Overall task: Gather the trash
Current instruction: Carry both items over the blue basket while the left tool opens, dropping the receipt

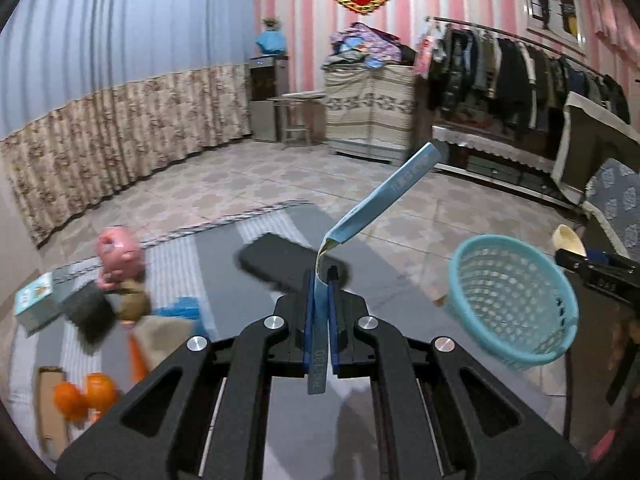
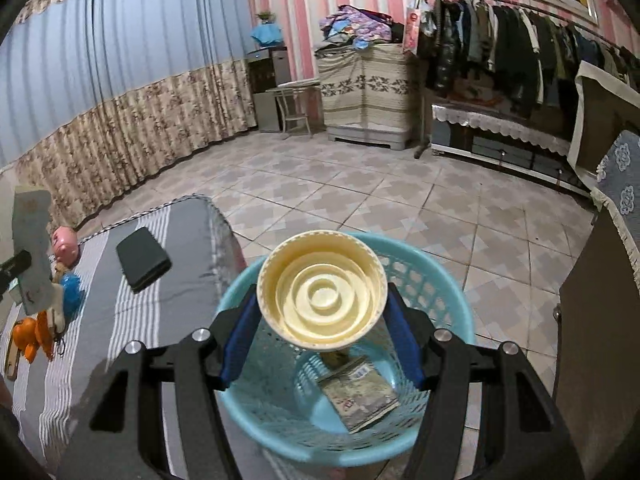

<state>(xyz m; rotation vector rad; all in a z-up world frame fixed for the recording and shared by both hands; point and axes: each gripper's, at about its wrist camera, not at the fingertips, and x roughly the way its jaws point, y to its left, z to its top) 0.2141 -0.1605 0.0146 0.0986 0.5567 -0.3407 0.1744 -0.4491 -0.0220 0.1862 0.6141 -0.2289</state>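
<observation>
Above the round light-blue perforated plastic basket (image 2: 436, 280), right gripper (image 2: 320, 334) clamped on cream plastic cup (image 2: 322, 292), base facing camera, left gripper (image 1: 321, 280) jaws together on flattened blue paper box (image 1: 384, 196), long axis slanting up-right.

black linkage grippers (image 1: 321, 280), blue finger pads (image 2: 236, 344), silver screws.

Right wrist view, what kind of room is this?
Probably a lived-in bedroom at home: a rail of hanging clothes, a long floor-length curtain, and a striped bed or mattress cover beside a tiled floor.
</observation>
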